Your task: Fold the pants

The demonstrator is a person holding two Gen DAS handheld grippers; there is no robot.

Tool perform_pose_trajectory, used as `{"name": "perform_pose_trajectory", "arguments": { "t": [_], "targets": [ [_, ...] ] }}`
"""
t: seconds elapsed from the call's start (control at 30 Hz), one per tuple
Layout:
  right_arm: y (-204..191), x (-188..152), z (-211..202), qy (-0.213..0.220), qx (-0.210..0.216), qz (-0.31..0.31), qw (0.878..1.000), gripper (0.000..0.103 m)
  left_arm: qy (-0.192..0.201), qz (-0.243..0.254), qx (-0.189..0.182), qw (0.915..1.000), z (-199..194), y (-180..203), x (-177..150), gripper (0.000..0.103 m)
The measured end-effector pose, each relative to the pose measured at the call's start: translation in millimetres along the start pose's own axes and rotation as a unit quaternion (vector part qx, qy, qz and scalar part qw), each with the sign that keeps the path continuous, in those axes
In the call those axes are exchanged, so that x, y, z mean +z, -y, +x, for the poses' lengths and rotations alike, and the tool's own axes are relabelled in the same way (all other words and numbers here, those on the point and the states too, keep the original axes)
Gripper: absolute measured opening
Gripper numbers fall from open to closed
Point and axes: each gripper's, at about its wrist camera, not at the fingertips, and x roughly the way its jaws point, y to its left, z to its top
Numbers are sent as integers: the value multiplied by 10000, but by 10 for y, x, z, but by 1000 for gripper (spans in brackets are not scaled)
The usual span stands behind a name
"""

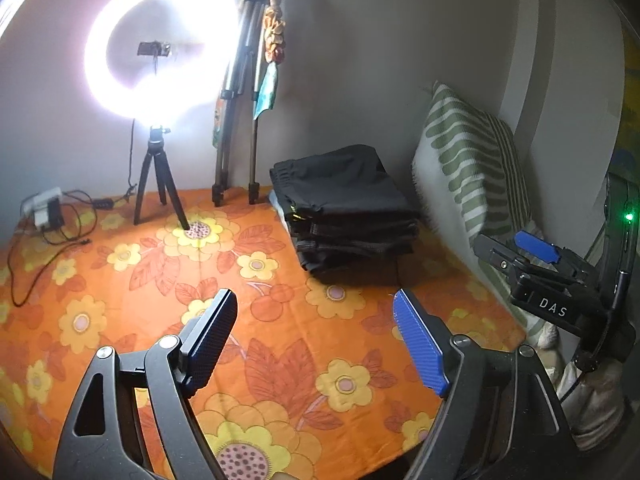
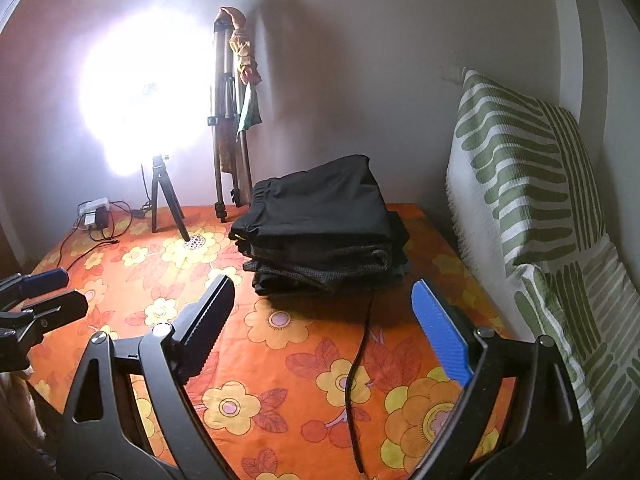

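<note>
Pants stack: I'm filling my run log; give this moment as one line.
pants stack: folded, on floral sheet | left gripper: open, empty | right gripper: open, empty

An orange floral bedsheet (image 2: 288,360) carries stacked folded pants (image 2: 320,216), a green-striped pillow (image 2: 532,184), tripods and cables.

Bed sheet (image 2: 304,360): woven cloth, matt, printed orange floral, faint creases.
Stack of folded pants (image 2: 320,216): top piece smooth matt black fabric; lower layers coarser, grey, speckled weave.
Cushion (image 2: 528,184): ribbed textured cloth, green-on-white, matt, fringed edge.
Left gripper (image 1: 314,344) and right gripper (image 2: 332,332): frames matt black plastic with small bright metal screws; pads blue plastic, finely ridged.
Small tripod (image 1: 160,184): matt black.
Tall folded tripod (image 1: 240,100): metal legs, dull sheen.
Cable (image 2: 356,380): black, slightly glossy.
Wall (image 2: 380,60): smooth, matt paint.
</note>
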Motion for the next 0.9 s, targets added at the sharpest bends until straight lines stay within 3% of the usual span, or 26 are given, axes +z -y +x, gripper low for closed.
{"name": "perform_pose_trajectory", "arguments": {
  "t": [0.1,0.43,0.57,0.9],
  "targets": [
    [-22,-72,57,-60,2,12,10000,93,-52,109,50,9999,28,21,-45,81],
    [20,-325,315,-387,138,259,9988,93,-52,337,769,9965,60,-16,-182,81],
    [-35,-351,319,-334,100,131,9993,93,-46,407,949,9946,48,-6,-226,81],
    [-155,-316,220,-50,38,-132,9999,93,-134,452,929,9946,87,43,-248,81]
  ]
}}
